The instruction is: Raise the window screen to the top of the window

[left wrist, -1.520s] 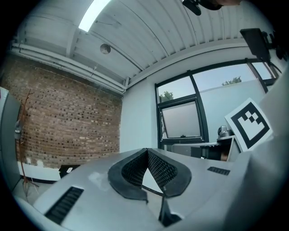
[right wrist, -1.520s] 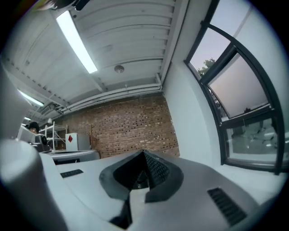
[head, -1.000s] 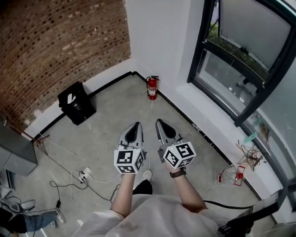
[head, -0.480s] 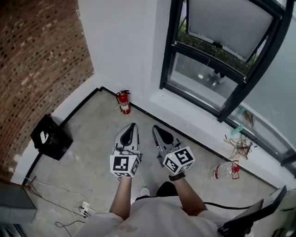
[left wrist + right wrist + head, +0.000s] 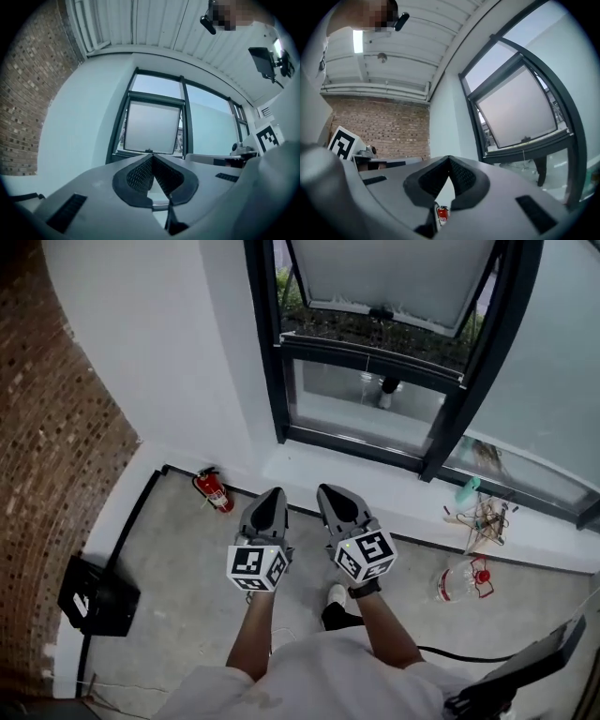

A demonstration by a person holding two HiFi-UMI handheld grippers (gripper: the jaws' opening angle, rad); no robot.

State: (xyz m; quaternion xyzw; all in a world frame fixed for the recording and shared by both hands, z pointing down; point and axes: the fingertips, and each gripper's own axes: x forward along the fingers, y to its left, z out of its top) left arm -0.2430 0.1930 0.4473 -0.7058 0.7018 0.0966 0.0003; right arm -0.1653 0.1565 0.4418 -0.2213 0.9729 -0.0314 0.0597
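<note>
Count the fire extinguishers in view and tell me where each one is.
1. The fire extinguisher sits on the floor at the foot of the white wall, left of the window. Others may be out of frame.

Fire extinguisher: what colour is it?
The extinguisher is red, best seen in the head view.
</note>
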